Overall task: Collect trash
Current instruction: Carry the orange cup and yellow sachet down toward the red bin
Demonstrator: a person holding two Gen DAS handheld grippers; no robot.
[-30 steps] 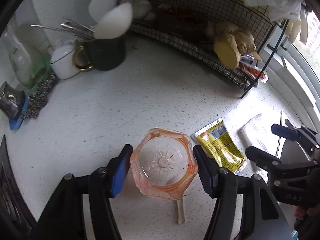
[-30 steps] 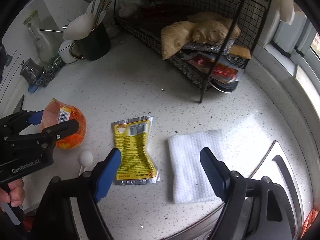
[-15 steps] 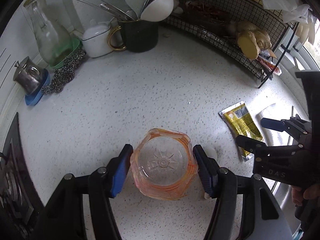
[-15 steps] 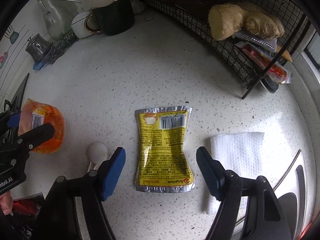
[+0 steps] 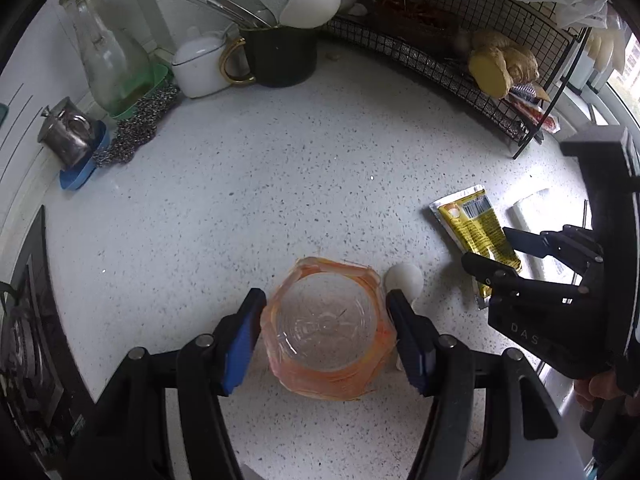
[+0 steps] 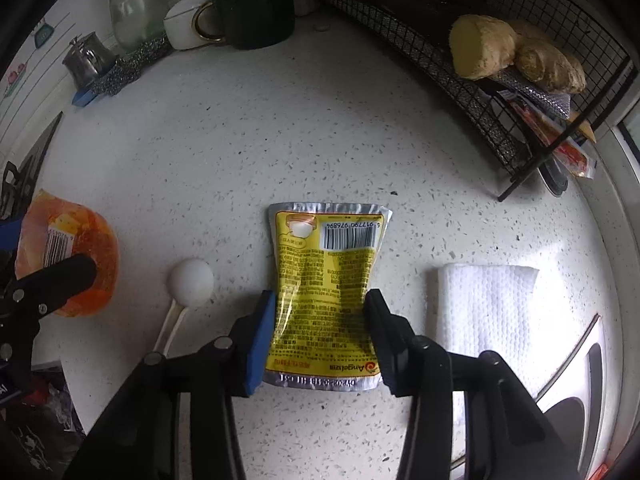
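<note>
My left gripper (image 5: pixel 325 332) is shut on an empty orange plastic cup (image 5: pixel 328 334), held bottom-forward over the speckled white counter (image 5: pixel 260 184); the cup also shows at the left of the right wrist view (image 6: pixel 68 256). A yellow foil pouch (image 6: pixel 326 292) lies flat on the counter. My right gripper (image 6: pixel 322 330) sits down over it, its blue-padded fingers touching the pouch's two side edges. The pouch also shows in the left wrist view (image 5: pixel 474 232). A white plastic spoon (image 6: pixel 188 286) lies just left of the pouch.
A folded white paper towel (image 6: pixel 482 308) lies right of the pouch by the sink edge (image 6: pixel 576 360). A black wire rack (image 6: pixel 472 64) with ginger stands at the back right. A dark utensil mug (image 5: pixel 280 56), white pot, glass carafe and scouring pads line the back wall.
My right gripper has moved left and down onto the yellow pouch and narrowed until its fingers meet the pouch edges. My left gripper has drawn back with the cup.
</note>
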